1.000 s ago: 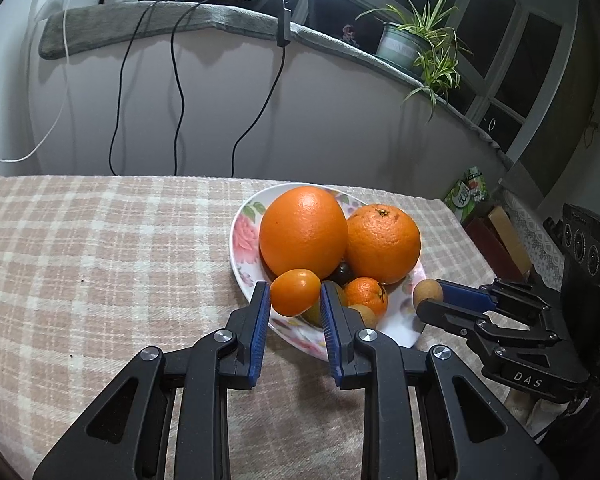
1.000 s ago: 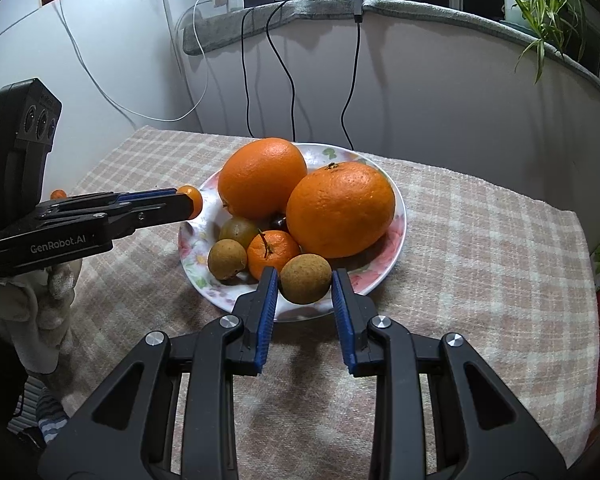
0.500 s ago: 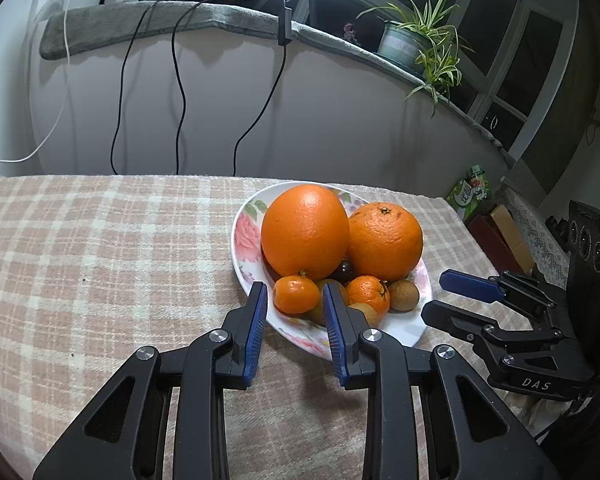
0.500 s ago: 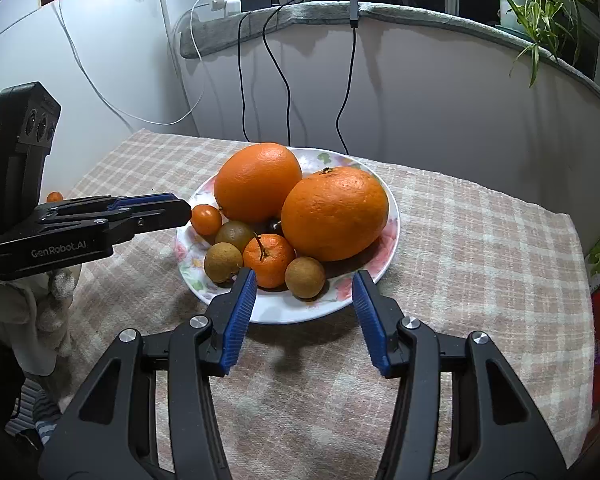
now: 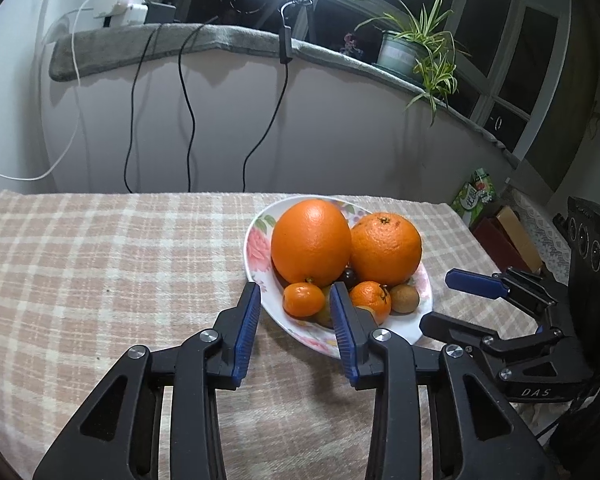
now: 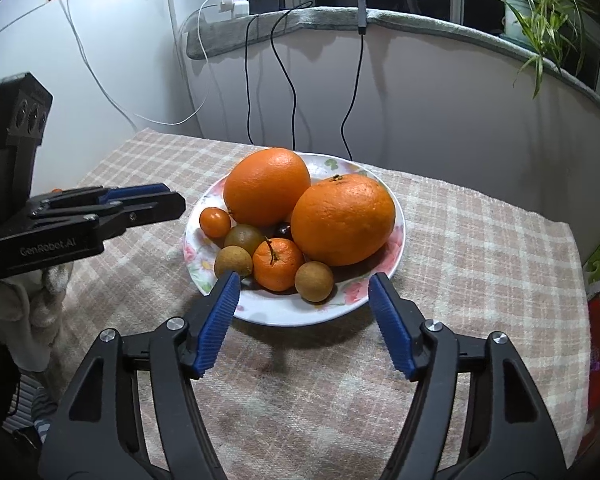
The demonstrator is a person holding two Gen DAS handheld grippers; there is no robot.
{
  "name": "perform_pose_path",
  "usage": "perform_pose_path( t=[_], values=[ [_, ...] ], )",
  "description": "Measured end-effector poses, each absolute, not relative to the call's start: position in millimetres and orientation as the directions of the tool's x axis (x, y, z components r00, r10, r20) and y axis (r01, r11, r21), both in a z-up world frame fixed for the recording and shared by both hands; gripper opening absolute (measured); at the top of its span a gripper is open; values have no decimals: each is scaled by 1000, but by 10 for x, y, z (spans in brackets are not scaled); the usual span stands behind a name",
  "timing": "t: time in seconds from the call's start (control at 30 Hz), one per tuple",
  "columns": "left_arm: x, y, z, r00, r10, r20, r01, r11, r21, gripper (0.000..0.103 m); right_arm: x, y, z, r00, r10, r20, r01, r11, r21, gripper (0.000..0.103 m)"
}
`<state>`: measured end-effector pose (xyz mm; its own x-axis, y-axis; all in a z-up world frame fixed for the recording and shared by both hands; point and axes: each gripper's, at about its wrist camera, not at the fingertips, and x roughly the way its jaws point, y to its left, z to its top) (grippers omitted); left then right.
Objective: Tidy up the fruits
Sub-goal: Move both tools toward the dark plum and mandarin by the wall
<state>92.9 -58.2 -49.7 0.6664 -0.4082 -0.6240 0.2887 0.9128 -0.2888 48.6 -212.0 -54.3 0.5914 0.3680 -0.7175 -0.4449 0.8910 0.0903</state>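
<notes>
A floral plate (image 6: 260,312) on the checked tablecloth holds two big oranges (image 6: 266,192) (image 6: 342,218), a small mandarin (image 6: 278,264), a small orange fruit (image 6: 215,222), two brown longans (image 6: 314,281) (image 6: 233,262), a greenish fruit and a dark one. My left gripper (image 5: 294,304) is open and empty just short of the plate's (image 5: 418,320) near rim, with the small orange fruit (image 5: 303,299) lying beyond its fingertips. My right gripper (image 6: 302,292) is open wide and empty in front of the plate; it also shows in the left wrist view (image 5: 456,300).
The table (image 5: 100,272) stands against a white wall with hanging cables (image 5: 184,100). A grey-covered ledge carries a potted spider plant (image 5: 408,52) and chargers. Boxes and a green packet (image 5: 474,196) lie past the table's right edge.
Both grippers opened and let go: the small orange fruit and a longan now lie on the plate. Both grippers have drawn back from the plate, and the right one opened wider.
</notes>
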Motion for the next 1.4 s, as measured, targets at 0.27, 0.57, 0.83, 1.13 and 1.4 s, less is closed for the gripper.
perform_pose_path(
  t=[0.27,0.57,0.83,1.13,1.4],
  values=[
    [826,-435,-440,701,-369,-610,258,929,-265,37,478,-1994,-506,588,392,-708,-464,880,103,70],
    [727,-162,-380,737,-321,-595,202,944,-259,38,542,-1774,-416,575,425,-699,-500,859,111,70],
    [594,156,-399,764,-262,-590,129,958,-257,44,590,-1486,-331,549,469,-692,-563,819,110,94],
    [273,704,-483,789,-142,-597,-26,964,-264,44,597,-947,-244,521,533,-667,-680,731,52,101],
    [-118,1287,-564,790,38,-611,-221,949,-227,44,534,-263,-178,431,599,-675,-809,588,5,99]
  ],
)
